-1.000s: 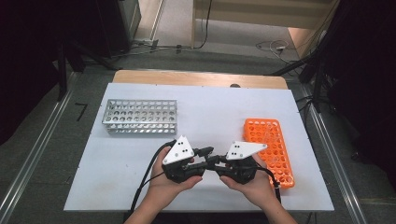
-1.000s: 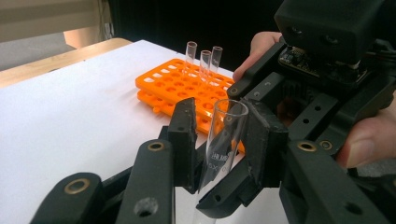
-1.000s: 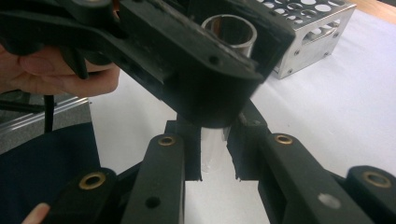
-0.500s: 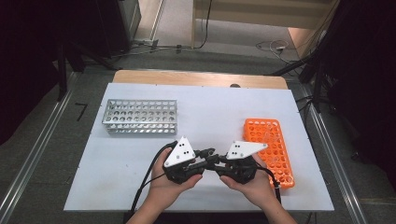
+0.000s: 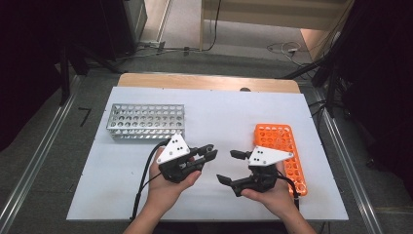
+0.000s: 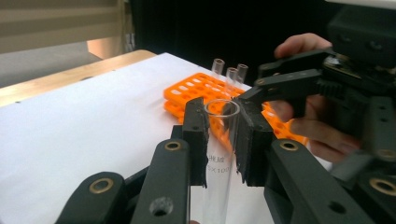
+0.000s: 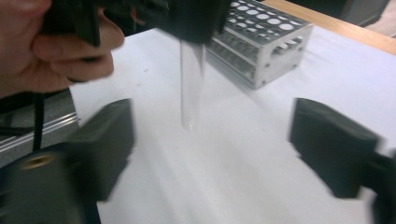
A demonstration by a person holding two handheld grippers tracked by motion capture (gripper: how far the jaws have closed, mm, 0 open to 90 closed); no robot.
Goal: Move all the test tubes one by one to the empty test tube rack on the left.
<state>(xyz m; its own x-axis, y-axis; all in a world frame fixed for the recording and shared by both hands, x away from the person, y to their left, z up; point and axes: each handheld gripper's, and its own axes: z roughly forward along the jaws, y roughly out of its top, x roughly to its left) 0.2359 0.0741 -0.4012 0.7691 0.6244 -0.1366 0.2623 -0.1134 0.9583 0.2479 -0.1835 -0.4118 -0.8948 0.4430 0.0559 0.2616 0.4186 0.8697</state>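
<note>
Since a second ago my right tool (image 5: 230, 166) has sprung wide open and drawn apart from the left tool (image 5: 210, 152), leaving the glass test tube (image 6: 219, 140) clamped upright in my left jaws, between the orange rack (image 5: 282, 146) and the metal rack (image 5: 145, 121). I'd keep it vertical, carry it over the metal rack and line it up on a hole before lowering.
</note>
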